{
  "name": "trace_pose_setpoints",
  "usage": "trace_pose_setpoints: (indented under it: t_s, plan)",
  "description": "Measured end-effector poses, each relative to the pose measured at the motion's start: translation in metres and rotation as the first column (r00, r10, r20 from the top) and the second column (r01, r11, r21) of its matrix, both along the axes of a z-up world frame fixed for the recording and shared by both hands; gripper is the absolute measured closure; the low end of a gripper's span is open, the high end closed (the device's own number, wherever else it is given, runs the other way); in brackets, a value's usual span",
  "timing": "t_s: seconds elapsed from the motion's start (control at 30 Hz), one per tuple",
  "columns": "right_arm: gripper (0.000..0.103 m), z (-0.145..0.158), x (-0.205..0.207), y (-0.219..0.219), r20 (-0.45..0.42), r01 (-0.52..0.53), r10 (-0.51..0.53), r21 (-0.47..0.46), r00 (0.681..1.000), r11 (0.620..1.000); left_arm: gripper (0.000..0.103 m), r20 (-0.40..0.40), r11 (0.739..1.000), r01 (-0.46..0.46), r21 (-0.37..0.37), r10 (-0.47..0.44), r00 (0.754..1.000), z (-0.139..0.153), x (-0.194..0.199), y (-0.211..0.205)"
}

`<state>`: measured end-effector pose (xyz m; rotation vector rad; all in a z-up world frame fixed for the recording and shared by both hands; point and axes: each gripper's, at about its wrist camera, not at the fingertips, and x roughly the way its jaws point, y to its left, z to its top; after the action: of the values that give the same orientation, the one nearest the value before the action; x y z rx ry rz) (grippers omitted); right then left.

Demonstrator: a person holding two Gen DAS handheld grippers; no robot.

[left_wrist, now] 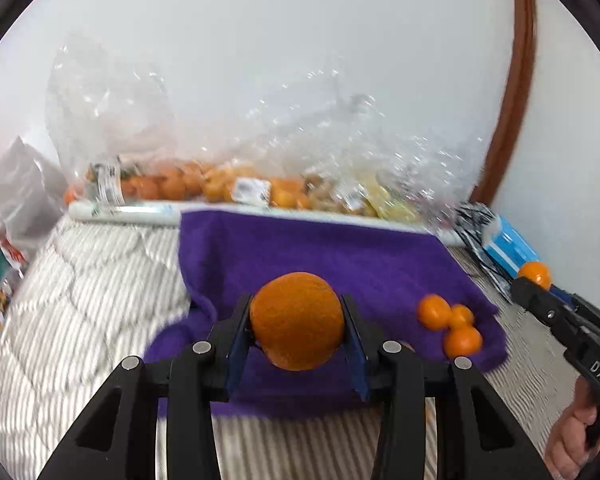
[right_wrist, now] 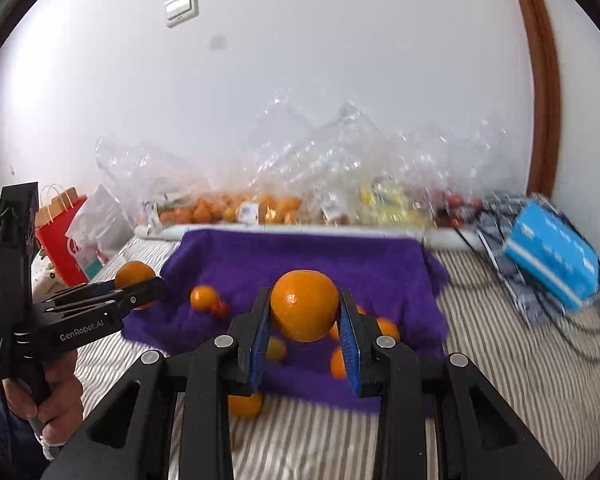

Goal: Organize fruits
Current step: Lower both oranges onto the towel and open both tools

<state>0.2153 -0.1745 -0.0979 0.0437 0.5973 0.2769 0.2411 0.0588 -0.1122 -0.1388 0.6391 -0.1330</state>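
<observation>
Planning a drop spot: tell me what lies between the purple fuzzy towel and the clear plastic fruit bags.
A white roll runs between the purple fuzzy towel and the clear plastic fruit bags, in both wrist views.

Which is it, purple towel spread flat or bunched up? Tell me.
Spread, not flat: the purple towel lies opened out over the striped bedding, its near and side edges rumpled, with loose oranges on it.
</observation>
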Motion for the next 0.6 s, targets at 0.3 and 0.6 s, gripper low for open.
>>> trace_pose_setpoints:
  t_s: [0.3, 0.6]
  plan:
    - [0.071, -0.038, 0.042, 0.01, -0.067, -0.015, 0.017, 0.029, 0.998, 0.999, 0.063, -0.031, 0.998, -0.061, -0.032, 0.06, 0.998, -0.032, 0.022, 0.018]
    - [0.071, -0.061, 0.049, 0.013, -0.131, -0.026, 0.023, -0.018, 0.991, 1.0, 0.063, -0.047, 0.997, -0.056, -0.059, 0.053, 0.997, -0.042, 0.031, 0.02]
